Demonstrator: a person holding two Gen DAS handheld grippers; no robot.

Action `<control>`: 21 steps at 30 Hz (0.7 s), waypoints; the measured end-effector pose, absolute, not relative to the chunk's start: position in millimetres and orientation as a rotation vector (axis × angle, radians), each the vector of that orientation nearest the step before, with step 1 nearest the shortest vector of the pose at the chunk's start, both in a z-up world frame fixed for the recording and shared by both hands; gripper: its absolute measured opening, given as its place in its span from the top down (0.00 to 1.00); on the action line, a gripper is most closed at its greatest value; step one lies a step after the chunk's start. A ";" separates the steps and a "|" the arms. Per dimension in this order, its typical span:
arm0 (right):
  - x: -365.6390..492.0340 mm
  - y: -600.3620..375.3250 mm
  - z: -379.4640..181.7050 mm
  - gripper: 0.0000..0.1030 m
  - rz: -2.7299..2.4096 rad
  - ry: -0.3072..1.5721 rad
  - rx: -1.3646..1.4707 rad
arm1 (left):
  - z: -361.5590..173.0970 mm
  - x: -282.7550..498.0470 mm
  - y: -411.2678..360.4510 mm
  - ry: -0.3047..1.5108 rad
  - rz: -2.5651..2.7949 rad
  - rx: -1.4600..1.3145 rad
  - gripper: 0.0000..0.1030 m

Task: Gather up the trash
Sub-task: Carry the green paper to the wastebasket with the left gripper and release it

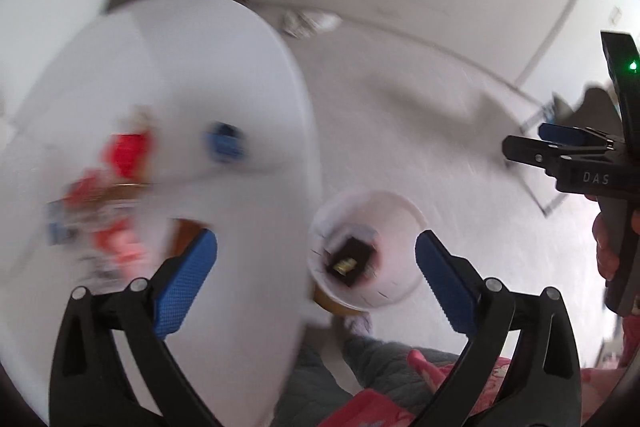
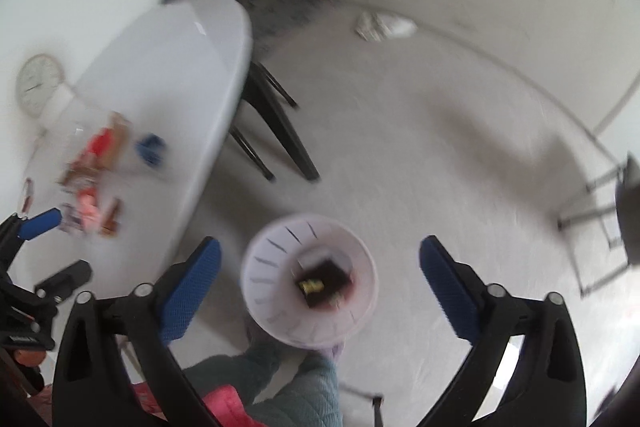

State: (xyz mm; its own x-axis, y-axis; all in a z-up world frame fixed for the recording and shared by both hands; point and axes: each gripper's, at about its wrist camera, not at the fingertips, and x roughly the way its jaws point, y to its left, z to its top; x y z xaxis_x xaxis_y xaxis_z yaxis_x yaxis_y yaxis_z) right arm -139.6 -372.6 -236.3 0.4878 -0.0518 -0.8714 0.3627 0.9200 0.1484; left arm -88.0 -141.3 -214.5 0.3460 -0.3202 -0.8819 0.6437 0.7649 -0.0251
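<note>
Both claws spread wide, nothing between them: left gripper [image 1: 316, 279], right gripper [image 2: 320, 279]. Remaining trash pile [image 1: 108, 199] lies on the white table [image 1: 224, 75], left of and beyond both claws; left hand looks nearer. Blurred, long axis unclear. White bin [image 2: 264, 267] on the floor below holds a dark packet [image 2: 324, 277]

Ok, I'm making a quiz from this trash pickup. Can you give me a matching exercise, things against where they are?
Things:
1. white plastic bin
2. dark wrapper with a yellow mark
3. blue crumpled scrap
4. white paper pile

Places:
A. on the white table
B. inside the bin
C. on the floor beside the table
D. on the floor by the far wall

Pairs: 1-C, 2-B, 3-A, 4-D
</note>
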 end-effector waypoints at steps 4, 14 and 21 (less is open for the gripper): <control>-115.1 -336.6 -206.2 0.02 -0.175 0.968 0.267 | -189.0 -77.3 -78.0 0.984 -0.503 0.285 0.08; -68.0 -251.3 -193.6 0.02 0.007 0.954 0.157 | -207.8 -48.5 25.3 1.015 -0.263 0.130 0.08; -60.5 -214.4 -198.6 0.02 0.027 0.996 0.124 | -262.1 -14.9 46.8 1.116 -0.282 0.087 0.08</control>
